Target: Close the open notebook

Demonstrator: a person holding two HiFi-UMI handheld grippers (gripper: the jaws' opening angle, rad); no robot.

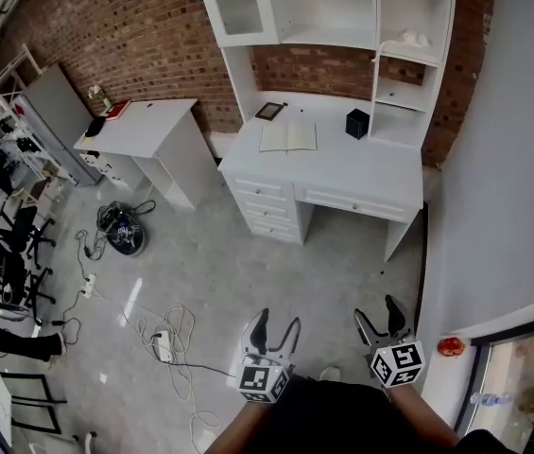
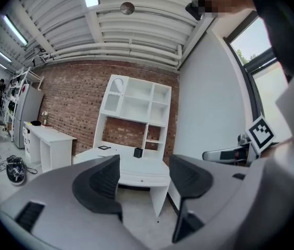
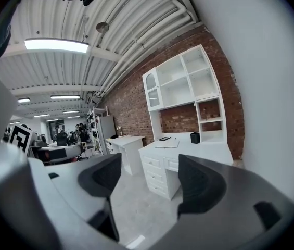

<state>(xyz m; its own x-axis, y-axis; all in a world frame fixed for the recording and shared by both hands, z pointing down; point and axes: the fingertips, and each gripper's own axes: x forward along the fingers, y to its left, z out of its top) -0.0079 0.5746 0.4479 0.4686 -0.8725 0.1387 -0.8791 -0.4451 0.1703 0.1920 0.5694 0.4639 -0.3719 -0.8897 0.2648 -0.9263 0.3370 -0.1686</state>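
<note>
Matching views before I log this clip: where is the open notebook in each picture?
Head view: open notebook upper middle, flat on the white desk.
Left gripper view: cannot be made out on the desk top above the jaws.
Right gripper view: just right of centre, on the desk.
Shared landmark: the black box on the desk.

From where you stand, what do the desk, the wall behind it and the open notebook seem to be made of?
Desk: likely painted wood or board, smooth matte white, panelled drawers. Wall: bare red brick, mortar lines. Notebook: probably paper, pale pages.
</note>
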